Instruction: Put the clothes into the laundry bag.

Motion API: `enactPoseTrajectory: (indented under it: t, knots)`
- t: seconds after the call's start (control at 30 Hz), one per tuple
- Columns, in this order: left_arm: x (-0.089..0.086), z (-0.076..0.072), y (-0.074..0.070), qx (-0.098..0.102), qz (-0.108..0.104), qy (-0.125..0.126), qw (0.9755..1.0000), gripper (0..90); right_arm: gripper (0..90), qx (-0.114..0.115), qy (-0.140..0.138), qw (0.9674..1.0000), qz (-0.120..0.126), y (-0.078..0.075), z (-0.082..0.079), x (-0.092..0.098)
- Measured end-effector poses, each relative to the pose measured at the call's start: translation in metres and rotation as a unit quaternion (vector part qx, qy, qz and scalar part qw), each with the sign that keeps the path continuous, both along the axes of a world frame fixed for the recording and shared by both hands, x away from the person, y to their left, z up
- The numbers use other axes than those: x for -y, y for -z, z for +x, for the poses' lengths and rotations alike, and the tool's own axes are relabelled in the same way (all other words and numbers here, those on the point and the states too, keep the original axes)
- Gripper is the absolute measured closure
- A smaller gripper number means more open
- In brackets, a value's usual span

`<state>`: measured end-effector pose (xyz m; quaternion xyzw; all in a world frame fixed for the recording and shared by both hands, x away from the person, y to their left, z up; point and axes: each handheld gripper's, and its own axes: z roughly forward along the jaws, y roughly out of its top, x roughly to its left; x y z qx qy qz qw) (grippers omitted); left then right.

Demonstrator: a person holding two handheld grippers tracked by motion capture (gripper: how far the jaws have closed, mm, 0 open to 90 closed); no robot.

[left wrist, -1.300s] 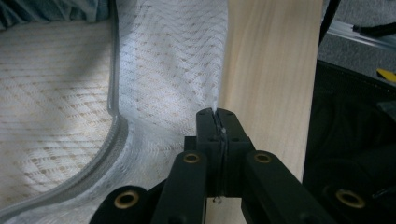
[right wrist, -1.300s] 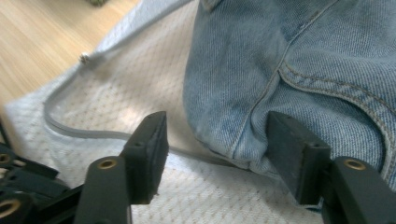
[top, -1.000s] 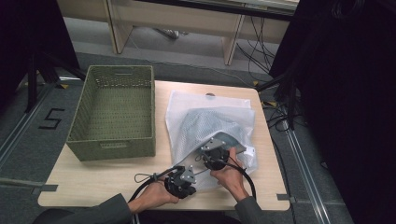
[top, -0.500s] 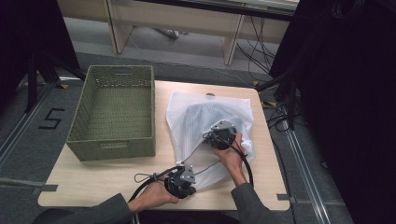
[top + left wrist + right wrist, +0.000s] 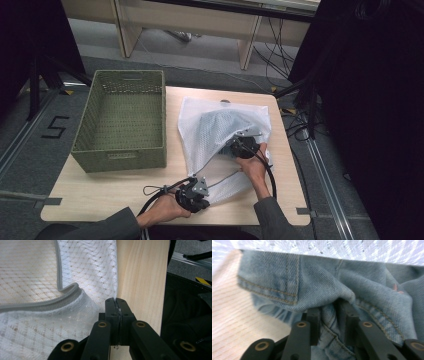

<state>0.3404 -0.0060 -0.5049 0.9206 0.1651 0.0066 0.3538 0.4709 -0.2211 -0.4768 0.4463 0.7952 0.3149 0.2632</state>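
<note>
Denim garment [image 5: 317, 282] is sitting inside the white mesh bag [image 5: 210, 130], a fold of it bunched between the jaws of the right claw [image 5: 329, 315], which is clamping it; those jaws have just been opening a little, cloth between them. Judging by this, it's pushing the denim deeper in. Left claw [image 5: 116, 305] is clenched on the bag's edge next to the grey zipper hem [image 5: 60, 293], pinning it to the tabletop [image 5: 142, 277] so the mouth is staying open. Green woven basket [image 5: 122, 117] is standing well apart to the left of both claws, unused.
</note>
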Motion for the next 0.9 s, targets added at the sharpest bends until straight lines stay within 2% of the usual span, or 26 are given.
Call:
enactPoseTrajectory:
  t: [0.03,0.07,0.1,0.17,0.23,0.27,0.33,0.37,0.47,0.5,0.53,0.57,0.63,0.67,0.7,0.77,0.8,0.83,0.87,0.9]
  knots:
    - [0.0,0.0,0.0,-0.001,-0.001,0.002,1.0,86.9,68.8,-0.002,-0.011,0.9999,-0.001,-0.002,-0.001,0.002]
    - [-0.001,0.001,0.0,0.003,0.002,0.007,1.0,86.2,66.6,-0.004,-0.014,0.9998,0.01,-0.004,-0.003,0.002]
    - [0.0,0.0,0.0,-0.004,-0.002,-0.001,1.0,85.7,64.4,-0.014,-0.017,0.9996,0.018,-0.007,-0.006,0.003]
    - [0.0,0.0,-0.001,0.005,0.001,0.007,1.0,85.3,56.1,-0.045,-0.019,0.9979,0.042,-0.016,-0.014,0.006]
    - [0.0,0.0,0.0,0.001,0.0,0.006,1.0,85.2,53.8,-0.047,-0.022,0.9973,0.052,-0.023,-0.022,0.014]
    - [0.0,0.0,-0.001,0.001,0.001,0.007,1.0,85.2,52.2,-0.053,-0.019,0.9963,0.064,-0.028,-0.027,0.017]
    - [0.0,0.0,-0.001,0.002,0.002,0.007,1.0,85.2,51.8,-0.045,-0.032,0.9972,0.051,-0.033,-0.033,0.028]
    - [0.001,0.0,-0.001,0.002,0.0,0.005,1.0,85.2,51.3,-0.043,-0.028,0.9977,0.045,-0.035,-0.036,0.032]
    - [0.001,0.0,-0.001,-0.004,0.002,0.003,1.0,84.4,51.3,-0.068,-0.016,0.9968,0.038,-0.033,-0.046,0.043]
    - [0.002,0.0,-0.002,-0.007,0.005,0.006,0.9999,82.7,51.6,-0.07,-0.019,0.997,0.028,-0.03,-0.047,0.048]
    - [0.003,0.0,-0.002,-0.002,0.005,0.01,0.9999,79.7,51.6,-0.072,-0.019,0.9968,0.029,-0.026,-0.047,0.05]
    - [0.005,0.0,-0.002,0.003,0.002,0.012,0.9999,76.4,53.0,-0.083,-0.012,0.9959,0.034,-0.025,-0.047,0.05]
    - [0.013,0.0,-0.005,0.007,-0.021,0.013,0.9997,72.5,54.0,-0.075,-0.024,0.9964,0.031,-0.019,-0.045,0.049]
    - [0.019,0.0,-0.007,0.015,-0.036,0.014,0.9992,69.0,54.0,-0.092,-0.018,0.9946,0.043,-0.019,-0.046,0.045]
    - [0.026,0.0,-0.008,0.022,-0.045,0.015,0.9986,63.0,53.7,-0.078,-0.03,0.9961,0.031,-0.016,-0.044,0.044]
    - [0.039,0.002,-0.008,0.058,-0.031,0.021,0.9976,54.5,53.4,-0.088,-0.026,0.9953,0.031,-0.016,-0.044,0.038]
    - [0.046,0.004,-0.006,0.064,-0.033,0.021,0.9972,52.8,53.4,-0.079,-0.029,0.996,0.028,-0.015,-0.043,0.037]
    - [0.052,0.005,-0.004,0.057,-0.038,0.02,0.9974,52.4,53.5,-0.082,-0.024,0.9958,0.033,-0.015,-0.043,0.035]
    - [0.057,0.007,-0.001,0.059,-0.037,0.022,0.9973,52.8,53.8,-0.087,-0.021,0.9953,0.036,-0.015,-0.044,0.033]
    - [0.062,0.008,0.001,0.066,-0.03,0.026,0.997,55.3,54.0,-0.085,-0.034,0.9952,0.034,-0.014,-0.044,0.033]
